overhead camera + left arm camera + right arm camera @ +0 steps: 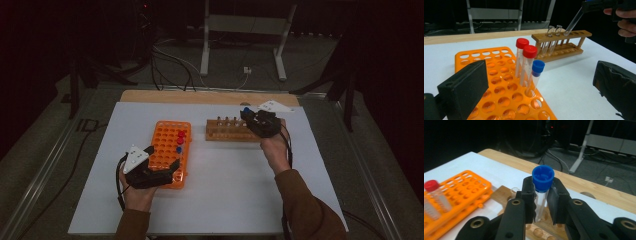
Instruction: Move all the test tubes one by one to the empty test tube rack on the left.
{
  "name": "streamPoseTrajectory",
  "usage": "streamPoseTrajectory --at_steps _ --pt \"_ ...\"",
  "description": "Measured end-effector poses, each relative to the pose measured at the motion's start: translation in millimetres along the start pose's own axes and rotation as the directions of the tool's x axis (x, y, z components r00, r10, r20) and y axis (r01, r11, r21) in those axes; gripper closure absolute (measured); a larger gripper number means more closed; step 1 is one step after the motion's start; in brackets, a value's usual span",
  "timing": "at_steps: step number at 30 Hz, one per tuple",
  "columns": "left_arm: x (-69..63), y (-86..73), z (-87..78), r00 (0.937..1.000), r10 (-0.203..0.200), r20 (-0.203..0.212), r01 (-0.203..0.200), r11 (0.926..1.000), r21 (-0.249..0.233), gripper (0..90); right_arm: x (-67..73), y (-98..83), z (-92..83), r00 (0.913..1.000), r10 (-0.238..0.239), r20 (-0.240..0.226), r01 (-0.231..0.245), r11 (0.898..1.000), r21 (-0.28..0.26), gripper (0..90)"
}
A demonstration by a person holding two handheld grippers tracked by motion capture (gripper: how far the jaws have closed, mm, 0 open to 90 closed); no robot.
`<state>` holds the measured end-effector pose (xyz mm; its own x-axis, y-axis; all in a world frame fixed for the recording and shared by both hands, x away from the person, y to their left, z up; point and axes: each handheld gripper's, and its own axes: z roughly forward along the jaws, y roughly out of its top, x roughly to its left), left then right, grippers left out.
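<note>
My right gripper is shut on a clear tube with a blue cap, just below the cap. It holds the tube tilted, its bottom end right over a hole of the wooden rack, which holds two uncapped clear tubes. In the high view this gripper hovers at the right end of the wooden rack. My left gripper stands open astride the near end of the orange rack. Two red-capped tubes and a blue-capped tube stand in the orange rack.
Both racks sit on a white board over a wooden tabletop. Cables and a metal stand lie on the dark floor beyond the table's far edge.
</note>
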<state>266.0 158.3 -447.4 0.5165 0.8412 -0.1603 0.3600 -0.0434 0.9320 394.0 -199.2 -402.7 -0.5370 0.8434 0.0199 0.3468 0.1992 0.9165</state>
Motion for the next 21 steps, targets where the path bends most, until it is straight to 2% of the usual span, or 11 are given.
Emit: streamPoseTrajectory --at_steps 3,6,14,17,21 --pt "-2.0 3.1 1.5 1.0000 0.001 0.005 -0.001 1.0000 -0.006 0.8 2.6 1.1 -3.8 0.9999 -0.009 -0.012 0.009 1.000 -0.002 76.6" --pt "-5.2 6.2 3.0 0.9999 0.014 0.009 -0.013 0.9999 -0.007 1.6 5.7 1.7 -7.4 0.9991 -0.004 -0.042 0.004 1.000 0.004 76.6" --pt "-17.3 13.0 12.5 0.9984 0.046 0.033 -0.046 0.9989 -0.005 6.2 22.5 -1.3 -13.8 0.9926 -0.024 -0.119 0.027 0.999 0.030 76.4" --pt "-23.5 15.8 18.2 0.9967 0.066 0.048 -0.066 0.9978 0.002 7.9 30.9 -2.1 -15.8 0.9880 -0.026 -0.152 0.032 0.999 0.038 76.5" --pt "-34.0 17.7 26.5 0.9916 0.117 0.055 -0.118 0.9929 0.015 13.8 43.4 -3.2 -18.5 0.9806 -0.040 -0.192 0.049 0.998 0.044 76.4"
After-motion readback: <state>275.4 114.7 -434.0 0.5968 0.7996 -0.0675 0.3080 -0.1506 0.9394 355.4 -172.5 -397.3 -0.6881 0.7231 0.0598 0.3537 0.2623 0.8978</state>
